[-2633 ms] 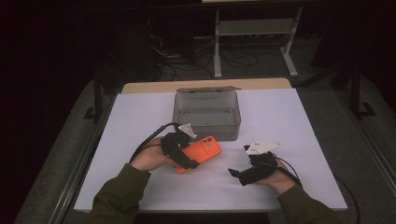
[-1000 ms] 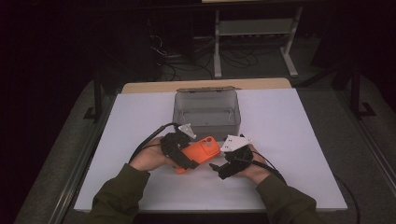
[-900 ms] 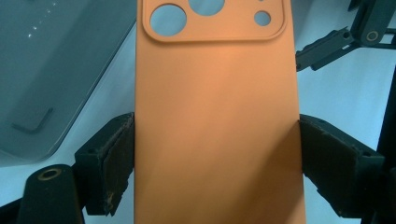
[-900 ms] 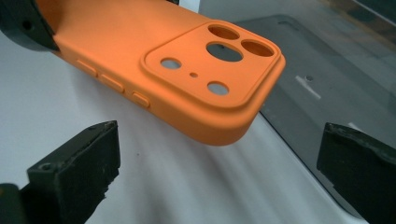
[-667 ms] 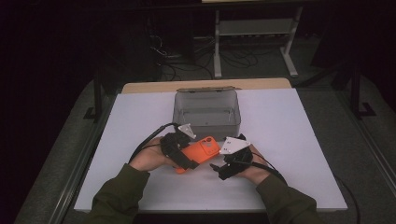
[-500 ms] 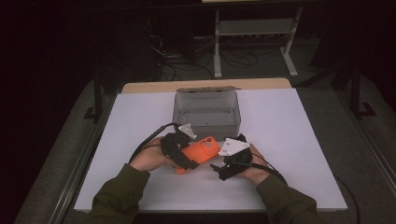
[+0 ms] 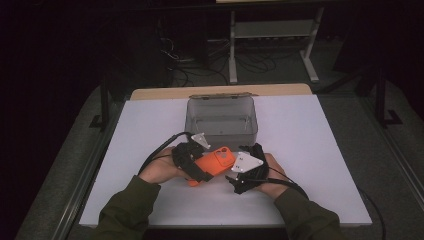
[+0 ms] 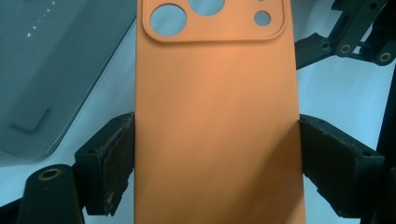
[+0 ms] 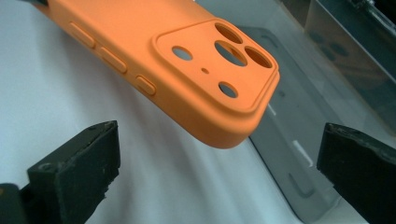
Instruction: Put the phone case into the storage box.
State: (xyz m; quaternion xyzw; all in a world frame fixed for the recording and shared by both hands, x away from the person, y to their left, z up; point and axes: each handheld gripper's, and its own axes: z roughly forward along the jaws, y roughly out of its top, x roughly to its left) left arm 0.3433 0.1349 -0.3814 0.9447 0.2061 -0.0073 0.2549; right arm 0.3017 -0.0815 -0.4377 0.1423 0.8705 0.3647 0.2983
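An orange phone case (image 7: 215,162) is held level just above the white table, its camera cutouts pointing toward the right hand. My left gripper (image 7: 202,169) is shut on it: in the left gripper view both pads (image 8: 116,154) press the long sides of the case (image 8: 217,93), and the gripper (image 8: 217,154) spans its width. My right gripper (image 7: 234,164) sits close to the right of the case. In the right gripper view its jaws (image 9: 219,172) stand wide open, and the camera corner of the case (image 9: 187,60) hangs ahead of them, untouched.
A clear grey plastic box (image 7: 222,97) stands open just behind the hands, also seen in the gripper views (image 8: 56,70) (image 9: 299,140). The white tabletop (image 7: 310,150) spreads to both sides. Cables trail from both grippers toward the person.
My right hand has moved left, from the right part of the table up to the camera end of the case, and has held still since. The left hand kept its grip and place.
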